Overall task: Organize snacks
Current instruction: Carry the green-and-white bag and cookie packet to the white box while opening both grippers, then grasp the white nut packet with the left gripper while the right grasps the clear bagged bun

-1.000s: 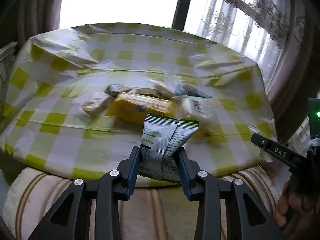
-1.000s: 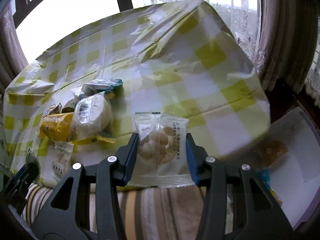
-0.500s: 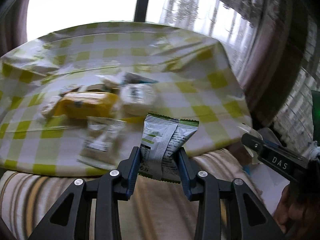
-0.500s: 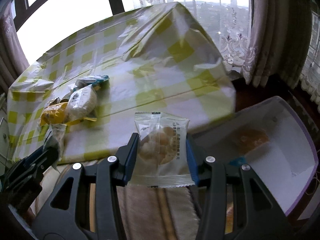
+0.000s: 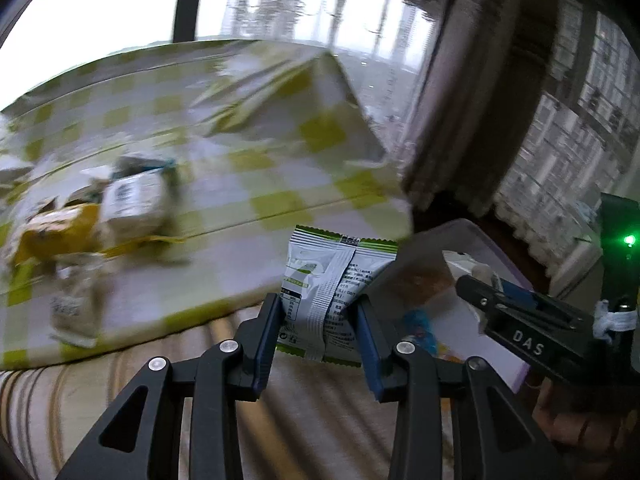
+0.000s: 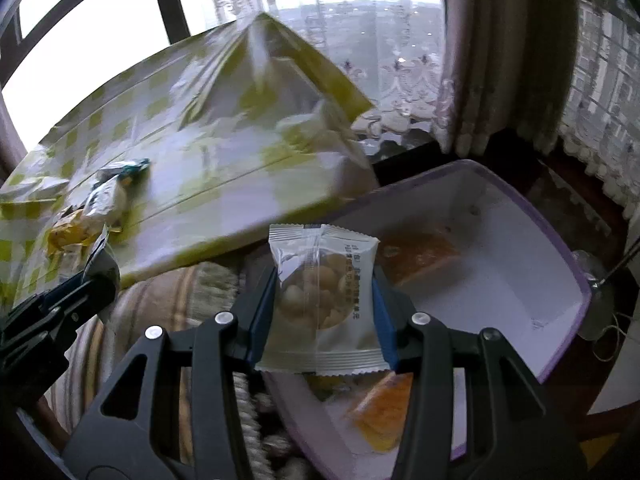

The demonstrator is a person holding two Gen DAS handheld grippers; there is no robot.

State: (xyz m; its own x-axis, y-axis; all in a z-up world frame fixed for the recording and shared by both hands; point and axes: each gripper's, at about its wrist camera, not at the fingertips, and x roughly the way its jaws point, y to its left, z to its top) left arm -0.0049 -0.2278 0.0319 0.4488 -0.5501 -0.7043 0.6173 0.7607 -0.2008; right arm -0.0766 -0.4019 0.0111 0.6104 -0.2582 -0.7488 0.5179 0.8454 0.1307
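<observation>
My left gripper (image 5: 318,330) is shut on a silver and green snack packet (image 5: 328,292), held upright past the table's right corner. My right gripper (image 6: 325,304) is shut on a clear packet of small round biscuits (image 6: 320,292), hanging over the near left part of a white bin with a purple rim (image 6: 560,240). Orange-wrapped snacks (image 6: 424,252) lie in that bin. The same bin (image 5: 496,248) shows at the right of the left wrist view. A pile of snacks (image 5: 100,212) lies on the yellow checked tablecloth (image 5: 256,168); the pile (image 6: 96,208) sits far left in the right wrist view.
A striped cushioned seat (image 5: 120,368) lies below the table edge. Curtains (image 6: 480,60) and a window stand behind. The right gripper's body and a person's hand (image 5: 568,412) fill the left wrist view's right edge. A clear packet (image 5: 76,304) lies near the table's front edge.
Both grippers have swung right with their packets, from in front of the table toward the bin. The bin has come fully into the right wrist view; the snack pile slid left.
</observation>
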